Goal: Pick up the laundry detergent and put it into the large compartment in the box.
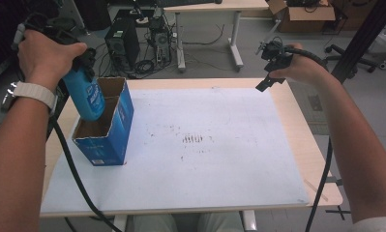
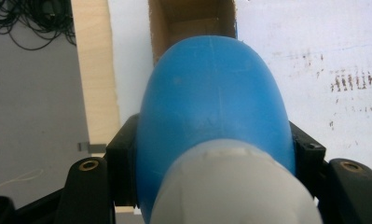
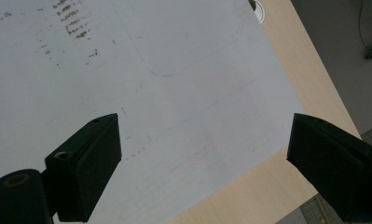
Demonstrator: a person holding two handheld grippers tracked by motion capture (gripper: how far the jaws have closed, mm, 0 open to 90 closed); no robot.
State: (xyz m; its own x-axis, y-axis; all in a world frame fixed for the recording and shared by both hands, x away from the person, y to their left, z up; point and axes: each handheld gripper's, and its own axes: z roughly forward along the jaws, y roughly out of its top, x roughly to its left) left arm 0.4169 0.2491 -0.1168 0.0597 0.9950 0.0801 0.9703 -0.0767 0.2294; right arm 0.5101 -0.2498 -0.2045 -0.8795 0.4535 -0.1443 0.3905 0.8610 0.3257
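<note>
Left tongs (image 1: 84, 60): clamped on a blue bottle (image 1: 86, 94) near its pale cap end, bottle tilted, its base lowered into the open top of a blue cardboard box (image 1: 108, 130). Box: upright at the left side of the surface (image 1: 277, 193), on a white sheet (image 1: 205, 169) bearing dark smudges. Right tongs (image 1: 268, 79): spread wide, holding nothing, raised above the far right corner.
</note>
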